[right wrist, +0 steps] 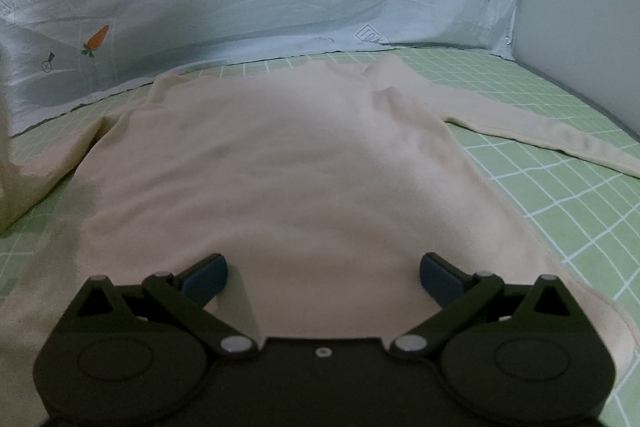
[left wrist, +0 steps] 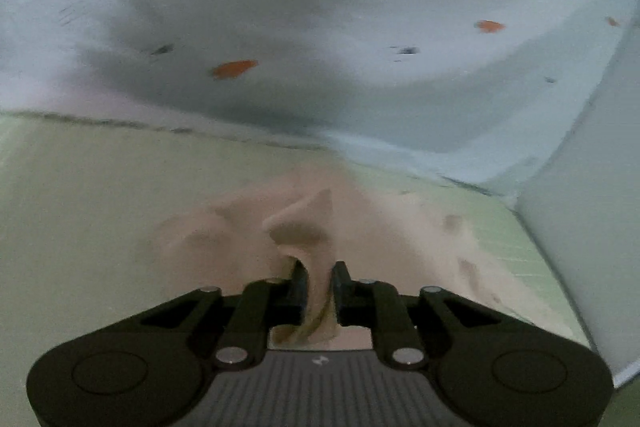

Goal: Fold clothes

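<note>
My left gripper (left wrist: 320,277) pinches a fold of the sweater (right wrist: 280,163) between its closed jaws. My right gripper (right wrist: 323,277) hangs wide open above the sweater's hem, on the green sheet (right wrist: 560,203).

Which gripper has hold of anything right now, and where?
The left gripper pinches a bunched fold of the beige top; exactly which part is unclear. The right gripper is open, empty.

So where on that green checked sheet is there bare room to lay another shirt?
Bare green sheet shows right of the cream sweater, below its outstretched sleeve. A thin strip runs between the collar and the carrot-print cloth. The middle is covered.
</note>
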### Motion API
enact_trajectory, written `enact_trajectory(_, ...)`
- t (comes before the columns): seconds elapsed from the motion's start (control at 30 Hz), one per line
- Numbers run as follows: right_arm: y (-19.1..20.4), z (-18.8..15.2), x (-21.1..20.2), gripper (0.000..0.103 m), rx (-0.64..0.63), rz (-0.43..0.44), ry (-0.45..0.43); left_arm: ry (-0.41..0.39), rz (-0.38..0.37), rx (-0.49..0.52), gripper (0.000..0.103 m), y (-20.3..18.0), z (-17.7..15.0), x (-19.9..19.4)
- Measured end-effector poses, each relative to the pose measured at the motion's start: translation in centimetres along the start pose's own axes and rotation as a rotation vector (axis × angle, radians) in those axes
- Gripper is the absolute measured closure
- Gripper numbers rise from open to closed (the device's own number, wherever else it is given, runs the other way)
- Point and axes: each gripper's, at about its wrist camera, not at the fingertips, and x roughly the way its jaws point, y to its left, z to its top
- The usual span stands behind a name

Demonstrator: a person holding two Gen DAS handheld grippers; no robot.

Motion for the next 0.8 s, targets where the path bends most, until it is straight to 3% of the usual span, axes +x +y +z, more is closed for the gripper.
enact_trajectory(0.07, 0.0, 0.0, 0.0, 0.0, 0.001, 0.001, 0.0, 0.033, 0.038, 0.045, 0.04, -0.9, -0.7, 0.8)
enact_trajectory(0.2, 0.0, 0.0, 0.0, 0.0, 0.004, 0.005, 0.0, 0.141, 0.138, 0.06, 0.033, -0.9, -2.4, 2.5)
enact_trajectory(0.37, -0.2, 0.6, 0.1, 0.0, -0.003, 0.026, 0.03, 0.267, 0.239, 0.035, 0.033, -0.5, -4.5, 3.9)
enact_trajectory(0.5, 0.2, 2.6, 0.3, 0.0, -0.119, 0.081, 0.114, 0.34, 0.297, 0.003, 0.03, -0.3, -5.9, 4.5)
enact_trajectory(0.6, 0.2, 4.2, -0.7, 0.0, -0.097, 0.079, 0.05, 0.367, 0.317, -0.013, 0.029, -0.9, -7.0, 4.7)
enact_trajectory(0.73, 0.9, 5.7, -0.3, 0.0, -0.144, 0.16, 0.048, 0.416, 0.357, -0.009, 0.029, -1.7, -9.0, 4.5)
enact_trajectory(0.8, 1.5, 6.3, 0.7, 0.007, -0.175, 0.223, 0.064, 0.422, 0.397, -0.026, 0.027, -2.1, -9.9, 4.4)
